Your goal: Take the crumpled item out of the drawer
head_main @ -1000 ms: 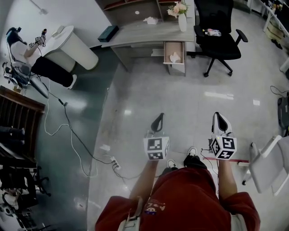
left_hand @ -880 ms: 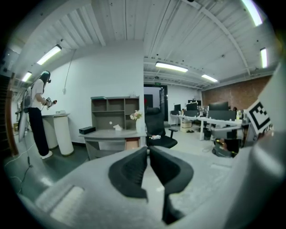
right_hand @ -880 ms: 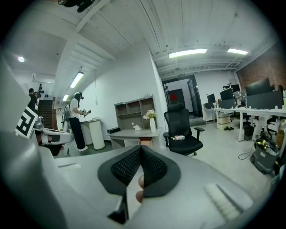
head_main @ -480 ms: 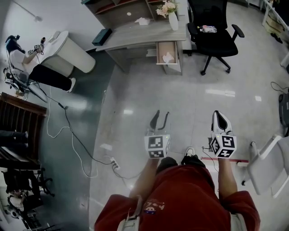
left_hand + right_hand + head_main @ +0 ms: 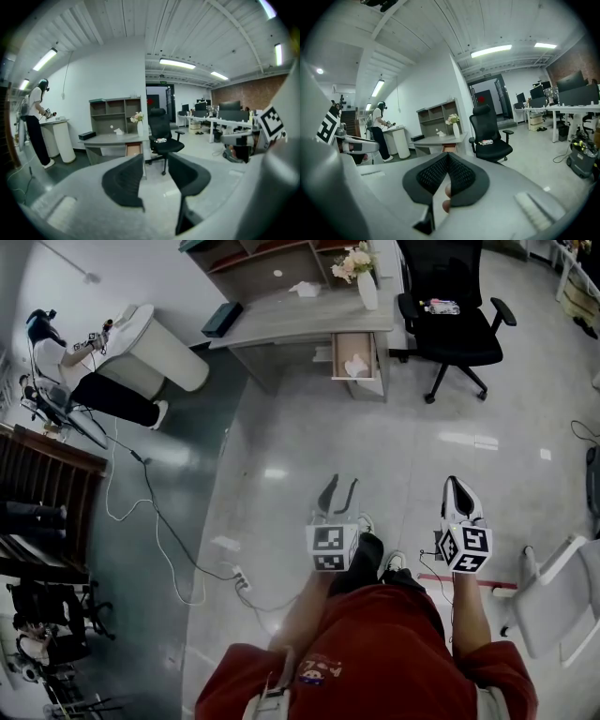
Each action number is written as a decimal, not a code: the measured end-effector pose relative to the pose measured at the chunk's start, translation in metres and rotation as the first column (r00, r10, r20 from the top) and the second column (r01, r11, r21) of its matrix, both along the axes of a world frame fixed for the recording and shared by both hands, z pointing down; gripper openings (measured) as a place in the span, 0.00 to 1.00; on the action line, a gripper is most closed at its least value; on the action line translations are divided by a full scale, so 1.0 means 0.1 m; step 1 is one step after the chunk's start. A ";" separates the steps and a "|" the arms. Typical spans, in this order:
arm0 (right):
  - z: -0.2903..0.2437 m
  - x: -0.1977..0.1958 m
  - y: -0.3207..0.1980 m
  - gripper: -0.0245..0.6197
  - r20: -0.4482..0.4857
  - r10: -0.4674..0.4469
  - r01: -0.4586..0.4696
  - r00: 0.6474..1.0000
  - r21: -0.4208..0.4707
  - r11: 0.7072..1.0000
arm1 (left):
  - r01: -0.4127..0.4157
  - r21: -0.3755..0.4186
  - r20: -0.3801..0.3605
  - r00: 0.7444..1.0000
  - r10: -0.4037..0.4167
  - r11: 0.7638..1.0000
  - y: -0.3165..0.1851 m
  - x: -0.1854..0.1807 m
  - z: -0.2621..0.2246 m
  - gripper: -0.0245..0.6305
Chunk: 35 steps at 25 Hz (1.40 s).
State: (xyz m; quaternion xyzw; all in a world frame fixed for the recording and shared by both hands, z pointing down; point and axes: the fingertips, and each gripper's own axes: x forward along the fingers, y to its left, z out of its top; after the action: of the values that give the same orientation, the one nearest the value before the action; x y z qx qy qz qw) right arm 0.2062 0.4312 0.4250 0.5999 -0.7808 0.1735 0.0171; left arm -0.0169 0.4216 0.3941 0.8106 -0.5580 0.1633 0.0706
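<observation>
Across the floor, a grey desk (image 5: 300,317) has an open wooden drawer (image 5: 338,354) with a white crumpled item (image 5: 357,365) lying in it. Both grippers hang low in front of me, well short of the desk. My left gripper (image 5: 339,489) has its jaws apart and opening, with nothing between them; the left gripper view shows its jaws (image 5: 155,164) spread, with the desk (image 5: 112,138) far beyond. My right gripper (image 5: 457,487) is shut and empty. In the right gripper view its ribbed pads (image 5: 447,161) meet, and the drawer (image 5: 449,148) is small in the distance.
A black office chair (image 5: 457,307) stands right of the drawer. A vase of flowers (image 5: 362,273) and another white wad (image 5: 305,288) sit on the desktop. A person (image 5: 70,367) stands at a white counter (image 5: 159,351) far left. Cables and a power strip (image 5: 240,579) lie on the floor to my left.
The left gripper's jaws have gone from shut to apart. I have stepped forward a little; the desk has shifted slightly in the head view. The right gripper stays shut.
</observation>
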 end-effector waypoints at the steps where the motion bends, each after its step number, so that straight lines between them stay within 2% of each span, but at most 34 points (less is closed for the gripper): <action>1: 0.00 0.00 -0.01 0.04 0.004 0.000 0.000 1.000 0.004 1.000 | -0.003 0.002 0.002 1.000 0.003 1.000 -0.02 0.01 0.01 0.29; 9: 0.03 -0.02 -0.27 0.04 -0.010 -0.009 0.009 1.000 0.013 1.000 | -0.005 0.008 -0.012 1.000 0.005 1.000 -0.29 0.04 0.07 0.29; 17: 0.10 -0.02 -0.82 0.04 -0.019 -0.008 0.008 1.000 0.006 1.000 | -0.010 0.002 -0.017 1.000 0.010 1.000 -0.86 0.03 0.15 0.29; 26: 0.12 -0.25 -1.90 0.04 -0.040 -0.040 0.040 0.998 0.004 0.999 | 0.010 -0.001 -0.044 0.999 -0.010 1.000 -1.88 -0.16 0.21 0.29; 30: 0.09 -0.45 -2.40 0.04 -0.048 -0.051 0.050 0.998 -0.011 0.999 | 0.012 -0.015 -0.041 0.999 -0.013 1.000 -2.39 -0.37 0.20 0.29; 35: 0.02 -0.64 -3.10 0.04 -0.081 -0.079 0.077 0.994 -0.027 0.997 | 0.038 -0.022 -0.073 0.997 -0.040 0.999 -3.06 -0.58 0.17 0.29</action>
State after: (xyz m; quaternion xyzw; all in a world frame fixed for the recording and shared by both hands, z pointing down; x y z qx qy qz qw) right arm 0.1421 0.1212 0.4271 0.5754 -0.8002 0.1573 0.0630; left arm -0.0752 0.1155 0.4110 0.8042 -0.5689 0.1379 0.1023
